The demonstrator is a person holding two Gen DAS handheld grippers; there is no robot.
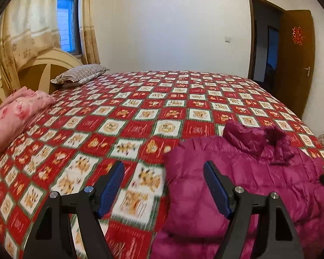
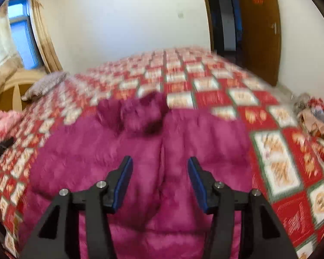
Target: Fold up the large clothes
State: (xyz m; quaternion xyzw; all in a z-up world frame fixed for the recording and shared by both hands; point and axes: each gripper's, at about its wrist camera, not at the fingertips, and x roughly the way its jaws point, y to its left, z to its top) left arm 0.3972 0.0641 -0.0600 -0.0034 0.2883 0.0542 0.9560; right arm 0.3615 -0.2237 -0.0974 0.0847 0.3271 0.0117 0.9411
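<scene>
Lying spread on the bedspread [image 2: 276, 116] with its collar at twelve o'clock, the magenta jacket [image 2: 140, 142] appears laid flat ready for folding. The right gripper [image 2: 159, 170] hangs above its front seam, jaws apart, nothing between them. The left gripper [image 1: 164, 180] stands wide and empty over the jacket's nine o'clock edge. The hem is cut off below; blur obscures the sleeves.

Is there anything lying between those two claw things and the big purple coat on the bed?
Nothing visible. The magenta quilted puffer jacket lies bare on the red patchwork bedspread. The right gripper hovers open over it; the left gripper is open at its edge.
</scene>
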